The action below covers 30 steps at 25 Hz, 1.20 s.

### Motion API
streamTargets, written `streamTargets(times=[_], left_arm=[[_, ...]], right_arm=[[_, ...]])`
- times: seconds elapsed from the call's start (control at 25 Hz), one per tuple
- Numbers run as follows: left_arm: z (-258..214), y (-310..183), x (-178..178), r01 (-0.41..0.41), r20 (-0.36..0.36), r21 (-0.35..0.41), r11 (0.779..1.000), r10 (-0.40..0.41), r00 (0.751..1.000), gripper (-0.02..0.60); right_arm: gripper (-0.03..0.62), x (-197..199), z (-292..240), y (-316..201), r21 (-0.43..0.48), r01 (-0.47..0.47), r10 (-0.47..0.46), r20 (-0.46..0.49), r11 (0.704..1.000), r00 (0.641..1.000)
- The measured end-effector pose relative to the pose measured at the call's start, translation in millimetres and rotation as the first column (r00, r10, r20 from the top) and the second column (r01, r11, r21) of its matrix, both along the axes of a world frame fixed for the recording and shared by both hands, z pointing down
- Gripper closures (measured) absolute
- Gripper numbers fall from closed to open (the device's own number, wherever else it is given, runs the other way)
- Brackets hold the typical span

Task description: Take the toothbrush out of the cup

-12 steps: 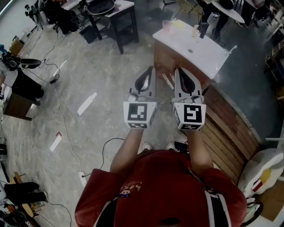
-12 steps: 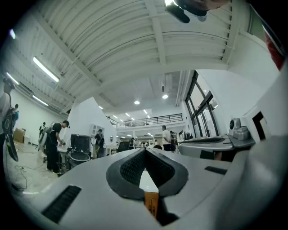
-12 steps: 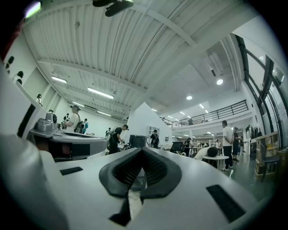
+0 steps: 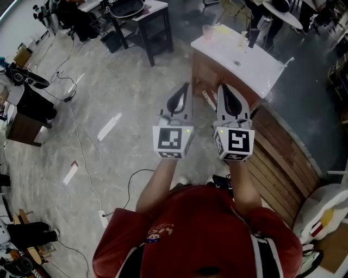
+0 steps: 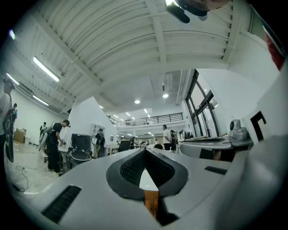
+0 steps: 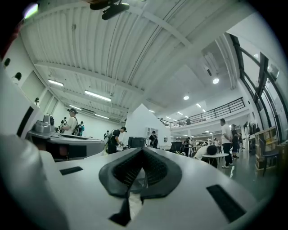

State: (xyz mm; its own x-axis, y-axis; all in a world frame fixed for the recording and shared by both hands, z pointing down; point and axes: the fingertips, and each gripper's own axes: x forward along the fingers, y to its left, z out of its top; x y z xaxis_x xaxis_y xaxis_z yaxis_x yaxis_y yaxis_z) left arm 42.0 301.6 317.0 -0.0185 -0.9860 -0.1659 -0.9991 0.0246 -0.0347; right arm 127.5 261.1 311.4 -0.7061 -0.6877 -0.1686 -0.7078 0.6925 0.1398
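Observation:
My left gripper point(image 4: 185, 87) and right gripper point(image 4: 222, 88) are held side by side in front of the person's chest, jaws shut and empty, tips aimed toward a white counter point(image 4: 255, 68). On its far end stands a pink cup point(image 4: 207, 31); a small pale cup point(image 4: 241, 38) and a dark tap point(image 4: 252, 37) stand further right. No toothbrush can be made out at this distance. In the left gripper view the left gripper point(image 5: 145, 150) points up at the hall and ceiling. The right gripper view shows the right gripper point(image 6: 142, 150) doing the same.
The counter sits on a wooden cabinet point(image 4: 209, 73) beside a slatted wooden platform point(image 4: 283, 157). A dark table point(image 4: 142, 13) stands at the back left. Cables point(image 4: 81, 157) trail over the grey floor. A white bag point(image 4: 326, 209) lies at the right. People stand about the hall.
Both grippers sit slightly lower and further right in the head view, and the counter has shifted a little too. The jaws stay shut.

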Motion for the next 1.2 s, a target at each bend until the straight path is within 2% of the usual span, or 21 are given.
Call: streamTargets(times=[0.32,0.56,0.84,1.2], left_arm=[[15.3,4.2,-21.0,-0.023,-0.012,-0.016,1.000,0.023,1.000,0.554],[20.1,-23.1,-33.1,-0.024,-0.013,-0.022,0.999,0.024,1.000,0.554],[22.0,-84.6,-51.2,-0.014,-0.005,-0.033,0.999,0.014,1.000,0.554],[10.0,-192.7,-46.3,-0.040,-0.006,-0.038,0.999,0.039,0.999,0.554]], right_arm=[[0.566,-18.3,13.5,3.6,-0.012,-0.026,0.026,-0.002,1.000,1.000],[0.566,-28.7,23.0,-25.9,-0.038,-0.028,0.028,0.005,0.999,1.000],[0.568,-50.6,25.2,-87.6,-0.022,-0.021,0.021,-0.014,1.000,1.000],[0.566,-39.0,10.3,-187.2,-0.019,-0.038,0.038,0.045,0.999,0.998]])
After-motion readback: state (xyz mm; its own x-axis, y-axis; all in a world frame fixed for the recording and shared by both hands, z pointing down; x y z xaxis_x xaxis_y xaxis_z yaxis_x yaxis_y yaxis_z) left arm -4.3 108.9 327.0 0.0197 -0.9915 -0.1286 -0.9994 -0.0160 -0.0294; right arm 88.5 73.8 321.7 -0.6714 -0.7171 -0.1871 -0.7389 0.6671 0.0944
